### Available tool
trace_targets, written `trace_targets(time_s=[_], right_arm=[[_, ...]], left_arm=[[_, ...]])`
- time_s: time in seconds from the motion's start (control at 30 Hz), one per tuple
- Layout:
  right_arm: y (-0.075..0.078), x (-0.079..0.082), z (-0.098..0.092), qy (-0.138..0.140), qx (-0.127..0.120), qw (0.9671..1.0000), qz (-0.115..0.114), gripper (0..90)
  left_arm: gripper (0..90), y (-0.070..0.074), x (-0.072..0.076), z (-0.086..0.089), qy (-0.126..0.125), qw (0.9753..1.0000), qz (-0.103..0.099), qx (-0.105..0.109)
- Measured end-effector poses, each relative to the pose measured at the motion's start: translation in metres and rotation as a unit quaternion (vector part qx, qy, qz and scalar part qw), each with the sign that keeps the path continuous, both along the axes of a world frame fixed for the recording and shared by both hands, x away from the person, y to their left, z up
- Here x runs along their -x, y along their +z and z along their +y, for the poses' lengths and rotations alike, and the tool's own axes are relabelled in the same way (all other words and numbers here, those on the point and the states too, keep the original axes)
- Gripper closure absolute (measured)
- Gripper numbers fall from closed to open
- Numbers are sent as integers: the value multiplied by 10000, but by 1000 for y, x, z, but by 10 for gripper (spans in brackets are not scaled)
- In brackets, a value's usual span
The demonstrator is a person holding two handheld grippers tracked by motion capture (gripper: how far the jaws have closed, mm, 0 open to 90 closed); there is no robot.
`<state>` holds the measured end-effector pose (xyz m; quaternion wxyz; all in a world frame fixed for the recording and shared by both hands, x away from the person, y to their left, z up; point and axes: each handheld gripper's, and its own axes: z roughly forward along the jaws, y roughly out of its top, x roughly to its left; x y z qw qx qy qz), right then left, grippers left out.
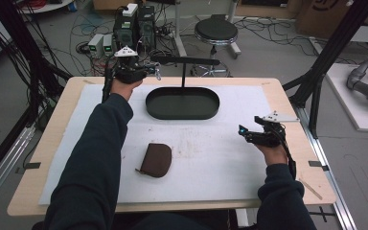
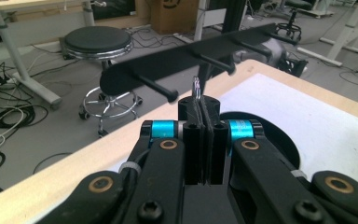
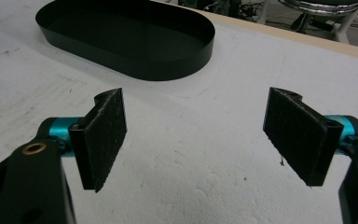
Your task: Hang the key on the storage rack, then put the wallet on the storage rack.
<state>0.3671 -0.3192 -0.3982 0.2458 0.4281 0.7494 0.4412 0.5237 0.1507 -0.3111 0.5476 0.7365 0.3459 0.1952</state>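
Overhead, a wooden table carries a white mat, a black oval tray with a peg rack rising behind it, and a brown pouch; stools and cables crowd the floor beyond. At the far left corner, the left gripper is raised, clenched on a small metal ring just short of the pegs. The right gripper hovers low over the mat, jaws spread wide, well apart from the ring.

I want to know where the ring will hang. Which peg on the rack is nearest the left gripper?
The end peg, nearest the camera in the left gripper view. It sits just left of the small metal ring pinched in the left gripper; the other pegs lie farther along the bar.
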Motion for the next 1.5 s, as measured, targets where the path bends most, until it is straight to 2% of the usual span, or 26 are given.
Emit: trace_targets(time_s=[0.3,0.47,0.57,0.6,0.63,0.7,0.83,0.9,1.0,1.07,1.13,1.23,1.5], right_arm=[[-2,-2,2,85,10,10000,20,216],[-2,-2,4,95,26,9999,28,216],[-3,-3,4,113,41,9999,19,216],[-3,-3,4,111,35,9999,23,216],[-3,-3,4,119,44,9999,17,216],[-3,-3,5,125,46,9999,30,216],[-3,-3,6,145,78,9999,25,216],[-3,-3,7,136,81,9999,21,216],[-2,-4,8,149,67,9999,-10,216],[-3,-5,9,174,81,9998,-2,216],[-3,-4,11,202,99,9997,22,216],[-3,-3,13,205,96,9997,15,216],[-1,2,14,210,157,9996,-36,216]], left_arm=[[880,-7,-13,5,181,9998,87,3],[878,-9,-16,0,319,9994,139,-72],[871,-10,-18,-6,502,9983,186,-213],[861,-11,-18,-7,623,9973,206,-336],[772,-12,-18,-8,710,9963,251,-419],[639,-14,-15,-6,751,9962,239,-378],[503,-15,0,3,873,9953,177,-379],[481,-19,15,10,887,9958,95,-223],[379,-25,34,20,826,9966,7,-23],[287,-32,46,28,784,9969,0,65],[165,-38,58,37,806,9966,83,147],[162,-42,73,46,843,9963,116,129],[162,-44,112,57,744,9970,-102,166]])
